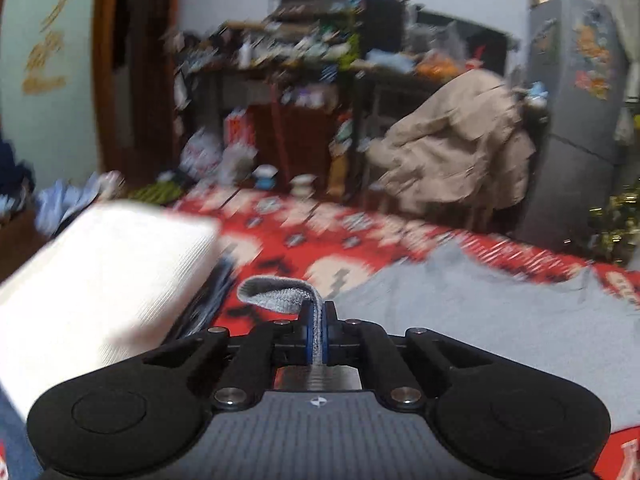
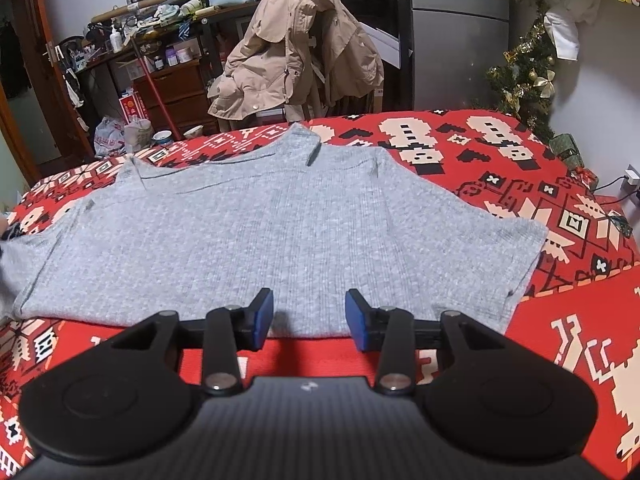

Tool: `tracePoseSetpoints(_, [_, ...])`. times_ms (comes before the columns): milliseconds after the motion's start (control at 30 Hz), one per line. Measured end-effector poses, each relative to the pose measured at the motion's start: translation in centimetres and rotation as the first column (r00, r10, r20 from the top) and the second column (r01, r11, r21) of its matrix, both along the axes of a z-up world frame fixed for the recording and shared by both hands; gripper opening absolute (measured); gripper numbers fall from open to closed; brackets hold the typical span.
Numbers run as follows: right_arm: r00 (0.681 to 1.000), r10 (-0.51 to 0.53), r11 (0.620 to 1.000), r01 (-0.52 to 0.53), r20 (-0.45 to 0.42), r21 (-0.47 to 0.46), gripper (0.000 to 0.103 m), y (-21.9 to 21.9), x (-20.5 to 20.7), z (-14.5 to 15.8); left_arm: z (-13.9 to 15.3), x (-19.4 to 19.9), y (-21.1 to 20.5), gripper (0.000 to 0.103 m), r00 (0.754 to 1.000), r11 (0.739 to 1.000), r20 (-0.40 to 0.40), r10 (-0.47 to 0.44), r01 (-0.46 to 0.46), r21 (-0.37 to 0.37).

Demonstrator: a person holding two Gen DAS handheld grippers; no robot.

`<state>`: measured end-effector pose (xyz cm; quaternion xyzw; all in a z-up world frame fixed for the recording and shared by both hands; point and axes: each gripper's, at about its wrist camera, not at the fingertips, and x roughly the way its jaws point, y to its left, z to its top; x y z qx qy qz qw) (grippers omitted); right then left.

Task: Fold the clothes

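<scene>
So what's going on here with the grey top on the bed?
A person is folding a grey knit top spread flat on a red patterned blanket. The left claw is shut on an edge of the top. The right claw is open, over the near hem, gripping nothing.

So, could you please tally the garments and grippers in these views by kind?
Grey knit tops: 1, grey top
Beige jackets: 1, beige jacket
Grippers: 2, left gripper and right gripper
Total: 4

One grey sweater (image 2: 256, 232); one red patterned blanket (image 2: 500, 160); one beige jacket (image 2: 296, 48); two claws: left claw (image 1: 318, 332), right claw (image 2: 309, 316).
</scene>
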<state>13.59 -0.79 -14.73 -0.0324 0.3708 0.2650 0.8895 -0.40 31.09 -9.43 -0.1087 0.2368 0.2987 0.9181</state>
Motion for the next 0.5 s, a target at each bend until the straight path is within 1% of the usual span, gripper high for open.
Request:
tracePoseSetpoints(100, [1.0,-0.003,1.0,0.003,0.007,0.009,0.044,-0.1,0.0,0.3,1.6,1.7,-2.2,0.004,0.995,0.996,0.035,-0.091,0.091,0.02])
tracePoseSetpoints(200, [1.0,-0.009,1.0,0.009,0.015,0.018,0.044,-0.6,0.2,0.7,2.1,3.9,-4.9,0.004,0.983,0.983,0.044,-0.178,0.176,0.044])
tracePoseSetpoints(267, [1.0,-0.017,1.0,0.016,0.019,0.023,0.044,-1.0,0.3,0.9,1.8,5.5,-6.6,0.004,0.972,0.972,0.038,-0.233,0.231,0.047])
tracePoseSetpoints(367, [1.0,-0.02,1.0,0.019,0.023,0.019,0.045,-1.4,0.5,1.0,0.8,7.7,-9.1,0.004,0.955,0.955,0.019,-0.297,0.296,0.033])
tracePoseSetpoints(433, [0.999,-0.021,1.0,0.02,0.026,0.015,0.045,-1.7,0.7,1.1,0.0,9.0,-10.3,0.004,0.943,0.943,0.008,-0.332,0.332,0.017])
tracePoseSetpoints(500, [0.999,-0.022,1.0,0.021,0.029,0.012,0.045,-2.0,0.9,1.2,-0.9,10.3,-11.5,0.006,0.936,0.936,-0.02,-0.353,0.353,0.001])
